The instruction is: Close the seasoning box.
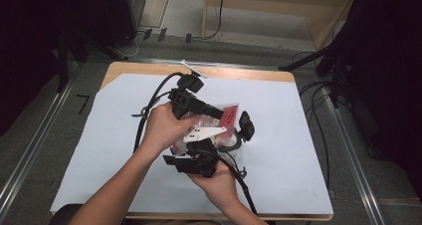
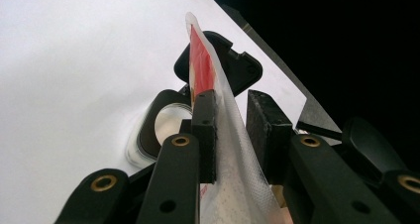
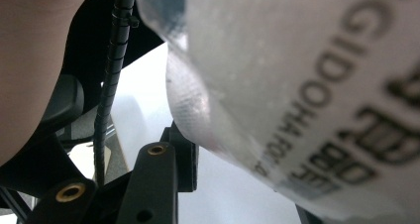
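A clear plastic pouch [image 1: 230,116] with a red label is held up over the middle of the table. My left gripper [image 1: 219,114] comes in from the left. In the left gripper view the pouch [image 2: 233,154] stands on edge between the two pads, and my left gripper [image 2: 233,127] is shut on it. My right gripper [image 1: 209,144] reaches up from below. In the right gripper view the pouch [image 3: 277,75], printed with black letters, bulges down between the jaws of my right gripper [image 3: 247,184], which is closed on its lower part.
On the white sheet [image 1: 278,155] just right of the pouch lie a black lid-like piece [image 1: 246,125] and a black ring with a clear middle [image 1: 233,144]; both also show as the lid [image 2: 233,65] and ring [image 2: 166,125]. Cables trail from both grippers.
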The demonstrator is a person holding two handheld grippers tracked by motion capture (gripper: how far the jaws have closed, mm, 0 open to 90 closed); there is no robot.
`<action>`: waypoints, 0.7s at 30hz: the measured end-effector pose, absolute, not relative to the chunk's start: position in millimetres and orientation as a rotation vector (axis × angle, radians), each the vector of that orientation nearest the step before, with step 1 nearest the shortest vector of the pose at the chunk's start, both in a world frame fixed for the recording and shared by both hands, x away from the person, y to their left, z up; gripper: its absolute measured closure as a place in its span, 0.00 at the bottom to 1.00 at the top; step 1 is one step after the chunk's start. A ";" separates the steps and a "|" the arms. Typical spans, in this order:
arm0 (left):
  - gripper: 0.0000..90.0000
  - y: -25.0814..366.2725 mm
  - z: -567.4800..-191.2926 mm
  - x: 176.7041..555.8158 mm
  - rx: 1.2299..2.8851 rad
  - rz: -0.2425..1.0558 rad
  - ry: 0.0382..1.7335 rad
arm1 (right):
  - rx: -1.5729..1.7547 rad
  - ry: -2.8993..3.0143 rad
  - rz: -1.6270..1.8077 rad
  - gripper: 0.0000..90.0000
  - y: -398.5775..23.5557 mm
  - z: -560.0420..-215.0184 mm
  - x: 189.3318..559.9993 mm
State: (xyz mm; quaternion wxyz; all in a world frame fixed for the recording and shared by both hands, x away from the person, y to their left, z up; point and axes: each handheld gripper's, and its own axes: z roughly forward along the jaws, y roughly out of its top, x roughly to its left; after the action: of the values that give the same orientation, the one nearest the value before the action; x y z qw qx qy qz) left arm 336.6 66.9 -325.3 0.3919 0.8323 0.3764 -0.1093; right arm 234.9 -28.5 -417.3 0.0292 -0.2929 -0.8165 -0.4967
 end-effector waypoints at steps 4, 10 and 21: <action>0.83 66.0 -324.8 335.7 2.112 -0.274 0.952 | -0.904 -2.509 -1.547 0.71 -28.1 -418.4 233.9; 0.84 65.0 -322.8 334.4 2.121 -0.261 0.944 | -0.909 -2.495 -1.554 0.71 -28.1 -417.8 233.9; 0.83 69.4 -313.9 329.6 2.085 -0.231 0.935 | -0.877 -2.540 -1.581 0.71 -27.5 -411.5 234.4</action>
State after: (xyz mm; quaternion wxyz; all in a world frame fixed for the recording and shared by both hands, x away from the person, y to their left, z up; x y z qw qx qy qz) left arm 329.6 69.4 -313.9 0.4102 0.8280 0.3712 -0.0918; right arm 234.4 -27.5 -411.5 0.0119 -0.2812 -0.8146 -0.5072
